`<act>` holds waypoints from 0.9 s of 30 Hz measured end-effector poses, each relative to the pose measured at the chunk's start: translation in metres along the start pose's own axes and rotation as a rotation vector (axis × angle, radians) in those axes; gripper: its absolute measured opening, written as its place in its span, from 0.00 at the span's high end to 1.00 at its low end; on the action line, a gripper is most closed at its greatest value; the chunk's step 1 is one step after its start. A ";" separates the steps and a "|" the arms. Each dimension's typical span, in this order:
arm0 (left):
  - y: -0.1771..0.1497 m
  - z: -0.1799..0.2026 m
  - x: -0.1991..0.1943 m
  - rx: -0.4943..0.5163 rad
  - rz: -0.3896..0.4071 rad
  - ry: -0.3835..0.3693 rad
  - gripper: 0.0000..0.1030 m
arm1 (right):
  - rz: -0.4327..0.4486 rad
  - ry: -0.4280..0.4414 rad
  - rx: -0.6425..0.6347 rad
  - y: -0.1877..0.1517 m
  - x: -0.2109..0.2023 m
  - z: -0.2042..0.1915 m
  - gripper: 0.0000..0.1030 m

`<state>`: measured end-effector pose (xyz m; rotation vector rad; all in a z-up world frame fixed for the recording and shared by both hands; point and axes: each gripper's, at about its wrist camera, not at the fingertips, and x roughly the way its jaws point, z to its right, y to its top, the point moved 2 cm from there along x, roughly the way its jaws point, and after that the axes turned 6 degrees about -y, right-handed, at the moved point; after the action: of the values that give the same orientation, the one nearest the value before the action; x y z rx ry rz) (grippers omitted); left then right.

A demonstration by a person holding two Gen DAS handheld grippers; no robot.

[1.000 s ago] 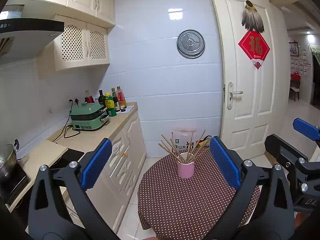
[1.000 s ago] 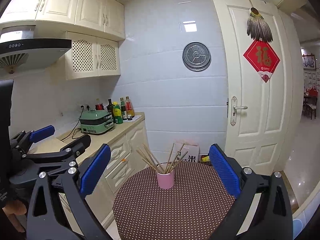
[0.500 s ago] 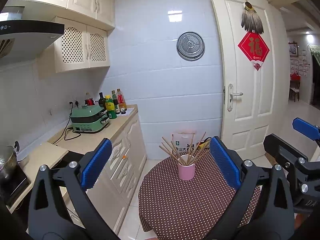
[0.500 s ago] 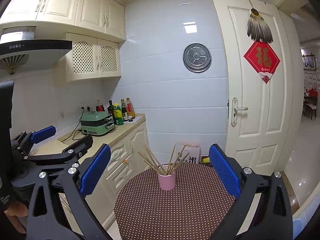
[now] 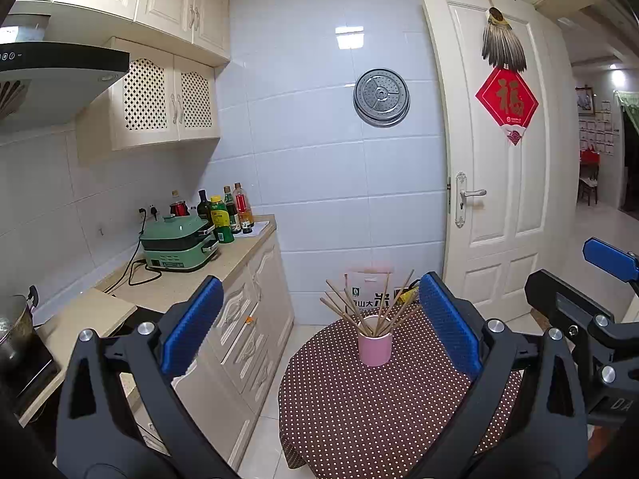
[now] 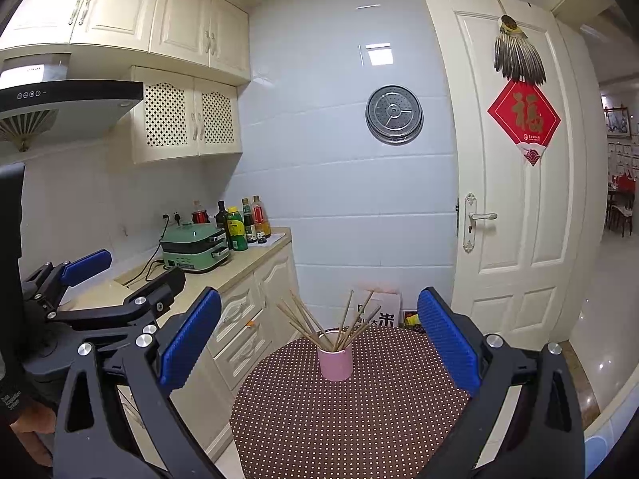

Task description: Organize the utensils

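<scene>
A pink cup (image 5: 374, 345) holding several wooden chopsticks (image 5: 351, 306) fanned out stands on a round table with a brown dotted cloth (image 5: 379, 407). The cup (image 6: 335, 365), chopsticks (image 6: 307, 321) and cloth (image 6: 351, 419) also show in the right wrist view. My left gripper (image 5: 319, 325) is open and empty, held well back from the cup and above the table's near side. My right gripper (image 6: 319, 339) is open and empty, likewise short of the cup. Each gripper shows at the edge of the other's view.
A kitchen counter (image 5: 223, 263) runs along the left with a green electric cooker (image 5: 177, 247) and several bottles (image 5: 225, 215). A pot (image 5: 14, 331) sits at the far left. A white door (image 5: 499, 183) is at the back right. A paper bag (image 5: 369, 293) stands behind the table.
Both views have shifted slightly: the cup sits a little lower and further right in each frame than before. Both grippers stay open and empty.
</scene>
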<state>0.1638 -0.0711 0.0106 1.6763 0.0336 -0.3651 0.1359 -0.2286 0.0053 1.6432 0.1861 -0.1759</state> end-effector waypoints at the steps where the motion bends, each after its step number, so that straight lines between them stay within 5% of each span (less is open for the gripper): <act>1: 0.000 0.000 0.000 -0.001 -0.001 -0.001 0.06 | 0.001 0.000 0.000 0.000 0.000 -0.001 0.08; 27: 0.002 -0.007 0.018 0.009 -0.013 -0.004 0.06 | -0.025 -0.007 0.014 0.001 0.013 -0.001 0.08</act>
<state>0.1833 -0.0683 0.0087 1.6851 0.0401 -0.3789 0.1484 -0.2272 0.0034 1.6548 0.2008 -0.2026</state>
